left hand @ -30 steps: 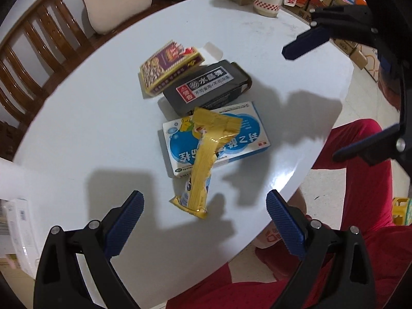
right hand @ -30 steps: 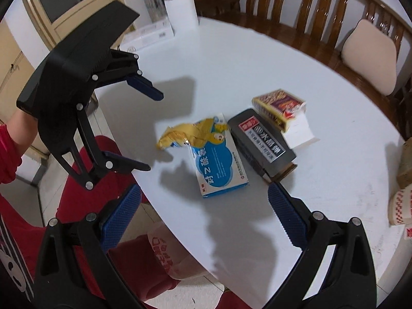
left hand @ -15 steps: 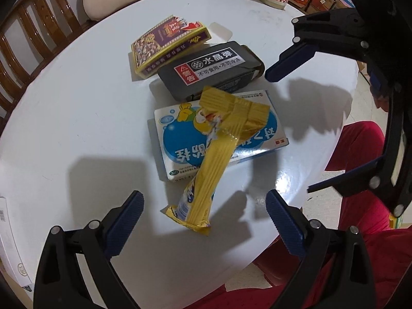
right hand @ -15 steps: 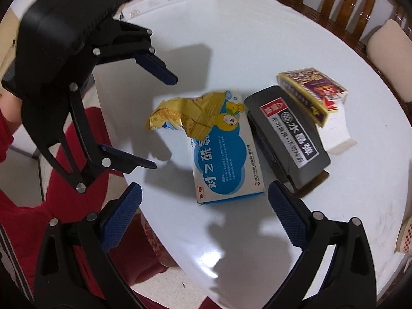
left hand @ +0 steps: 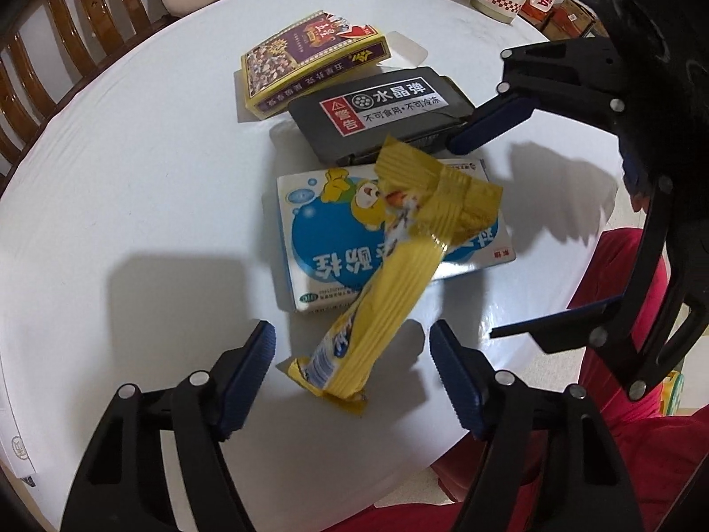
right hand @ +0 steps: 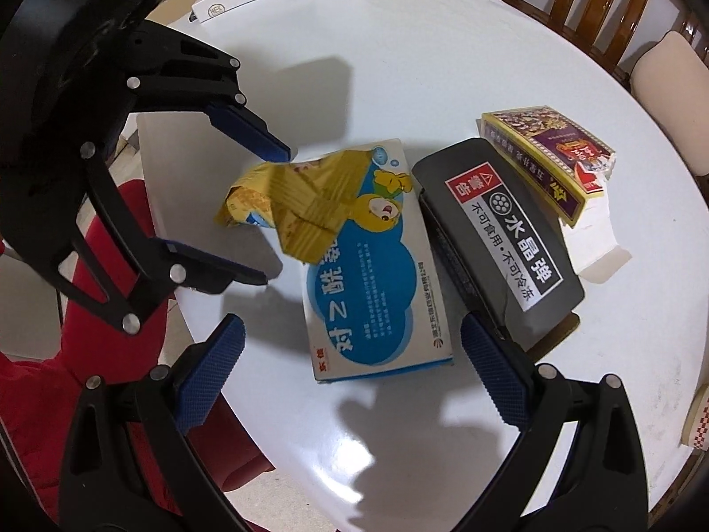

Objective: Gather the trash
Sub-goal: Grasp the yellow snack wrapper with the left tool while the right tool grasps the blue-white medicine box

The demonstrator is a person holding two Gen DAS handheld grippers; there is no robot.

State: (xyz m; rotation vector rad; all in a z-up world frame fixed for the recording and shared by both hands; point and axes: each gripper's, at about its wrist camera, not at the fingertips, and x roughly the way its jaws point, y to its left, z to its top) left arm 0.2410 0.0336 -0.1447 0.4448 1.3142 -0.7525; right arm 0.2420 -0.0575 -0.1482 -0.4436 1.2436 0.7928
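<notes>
Nothing collected yet. Yellow wrapper (left hand: 390, 275) draped over blue box (left hand: 483, 252) at table (left hand: 133, 204) centre, tail toward six o'clock, between left gripper (left hand: 352, 374) jaws, just closing, not pinching. Right gripper (right hand: 352, 377) wide, empty. Black case (left hand: 376, 111), purple box (left hand: 310, 66) at twelve o'clock, untouched.

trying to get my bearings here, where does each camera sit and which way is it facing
Left wrist view: sits on the left claw, looking steeply down at the crumpled yellow snack wrapper between its open jaws, which have just been closing; red trouser legs show.
Right wrist view: sits on the right claw, open, looking down over the blue and white cardboard box; red trousers show.
Shared: wrapper, box, dark grey plastic case, round white table, each other's claw.
</notes>
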